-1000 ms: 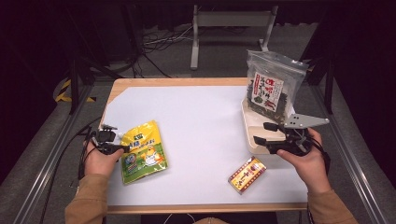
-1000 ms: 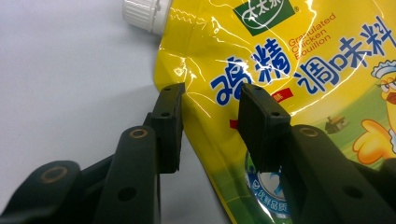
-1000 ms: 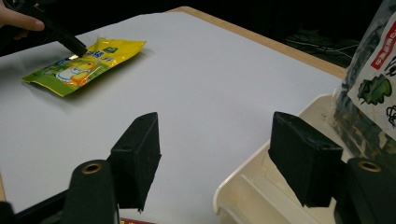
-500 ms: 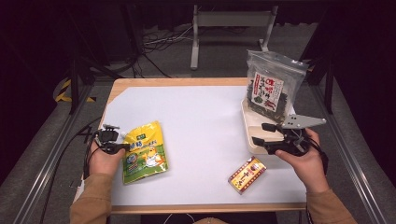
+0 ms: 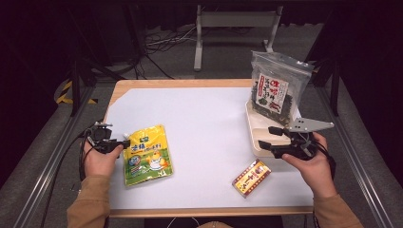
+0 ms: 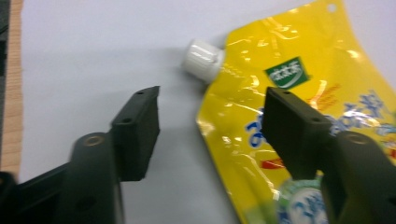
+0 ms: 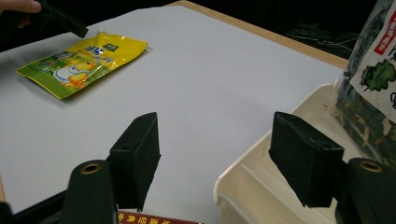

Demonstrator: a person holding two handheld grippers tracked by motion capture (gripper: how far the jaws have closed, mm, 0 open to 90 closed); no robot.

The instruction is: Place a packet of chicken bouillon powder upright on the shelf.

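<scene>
Left gripper (image 6: 212, 128) has just been opening beside yellow pouch (image 6: 299, 107), holding nothing.

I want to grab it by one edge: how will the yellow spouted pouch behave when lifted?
The yellow pouch looks like soft, glossy film lying flat on the table, so it will probably sag and may slip between pads. Its white cap seems rigid, likely the firmer place to grip.
</scene>
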